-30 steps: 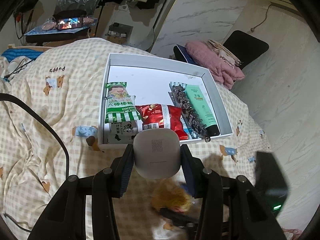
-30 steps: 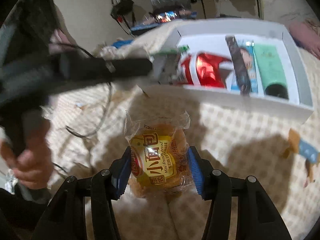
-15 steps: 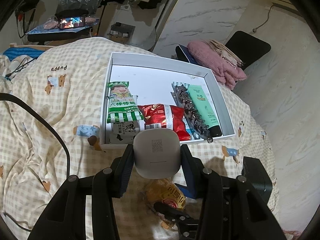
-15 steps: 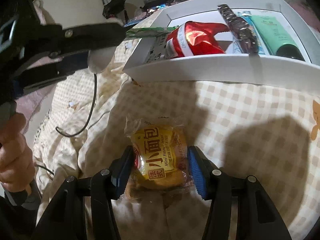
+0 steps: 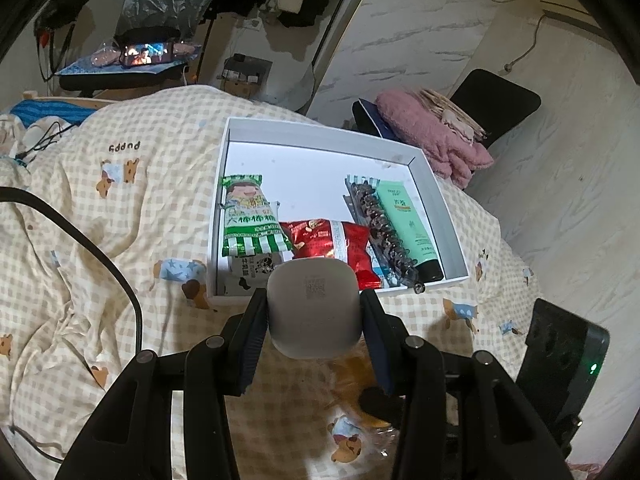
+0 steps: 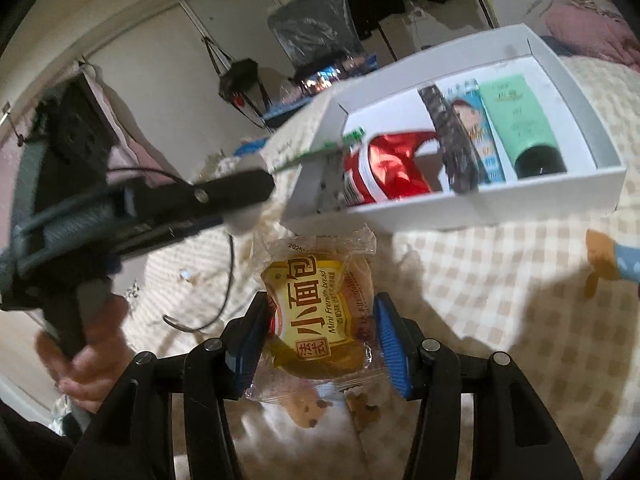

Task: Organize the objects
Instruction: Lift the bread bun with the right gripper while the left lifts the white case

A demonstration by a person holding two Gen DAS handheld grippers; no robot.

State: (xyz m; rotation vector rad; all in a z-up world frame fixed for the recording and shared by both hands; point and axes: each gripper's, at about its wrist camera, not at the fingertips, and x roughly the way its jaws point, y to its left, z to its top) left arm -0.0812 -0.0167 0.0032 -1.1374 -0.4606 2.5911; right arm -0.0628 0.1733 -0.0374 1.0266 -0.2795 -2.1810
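- Left wrist view: the left gripper (image 5: 314, 322) has its jaws half closed on a grey pod (image 5: 312, 312), just short of the white box (image 5: 444, 216) at 12 o'clock. Smooth shell; it could slip out. The bedsheet (image 5: 80, 184) reads "puppy", upside down.
- Right wrist view: the right gripper (image 6: 320, 330) pinches a bread packet (image 6: 320, 316), labelled "Mini French bread", with the box at 1 o'clock. The crinkly wrapper could slide free.

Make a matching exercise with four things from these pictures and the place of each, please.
Things:
1. grey case
2. bread packet
3. green tube
4. pink blanket

Places:
A. on the dark chair beyond the bed
B. in the white box, by its right wall
C. in the right gripper
D. in the left gripper

Pairs: 1-D, 2-C, 3-B, 4-A
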